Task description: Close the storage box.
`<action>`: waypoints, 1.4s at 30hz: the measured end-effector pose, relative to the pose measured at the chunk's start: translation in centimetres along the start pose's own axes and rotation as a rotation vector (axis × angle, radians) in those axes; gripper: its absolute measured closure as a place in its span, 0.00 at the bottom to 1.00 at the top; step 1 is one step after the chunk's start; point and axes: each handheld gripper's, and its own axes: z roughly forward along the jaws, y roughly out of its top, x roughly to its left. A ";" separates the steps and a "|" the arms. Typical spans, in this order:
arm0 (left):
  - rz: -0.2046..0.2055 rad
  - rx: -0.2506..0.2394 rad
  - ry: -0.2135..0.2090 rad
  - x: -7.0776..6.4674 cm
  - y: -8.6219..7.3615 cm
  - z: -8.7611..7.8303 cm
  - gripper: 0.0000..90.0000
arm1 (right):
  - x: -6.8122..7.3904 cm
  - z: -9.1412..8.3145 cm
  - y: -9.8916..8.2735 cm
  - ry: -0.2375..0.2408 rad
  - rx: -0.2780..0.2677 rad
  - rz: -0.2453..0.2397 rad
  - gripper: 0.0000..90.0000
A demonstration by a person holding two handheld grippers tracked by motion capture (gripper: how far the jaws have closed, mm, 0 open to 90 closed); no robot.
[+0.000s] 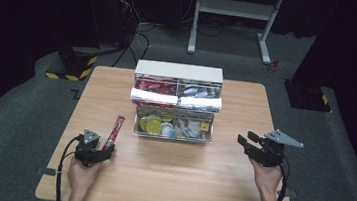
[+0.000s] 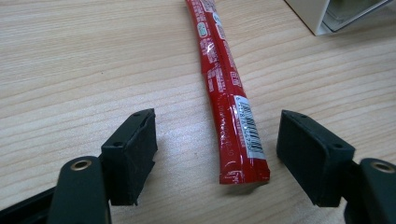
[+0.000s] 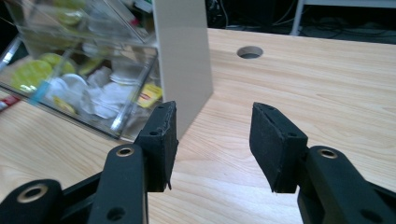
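Observation:
A long red snack stick packet lies flat on the wooden table, with its barcode end nearest my left gripper. That gripper is open, its jaws either side of the packet's near end and not touching it. From above, the packet lies at the table's left front, just ahead of the left gripper. My right gripper is open and empty at the right, held above the table and pointing toward the organizer. Its own view shows the gripper facing the organizer's beige side wall.
A two-tier organizer stands mid-table. Its clear lower drawer is pulled out and holds yellow pods and small cups. Red packets fill the upper left bin. A cable hole sits in the tabletop behind the right gripper.

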 end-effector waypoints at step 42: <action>0.001 -0.001 -0.004 0.0 0.0 0.0 0.32 | -1.7 4.8 -5.5 -0.127 0.159 0.029 0.52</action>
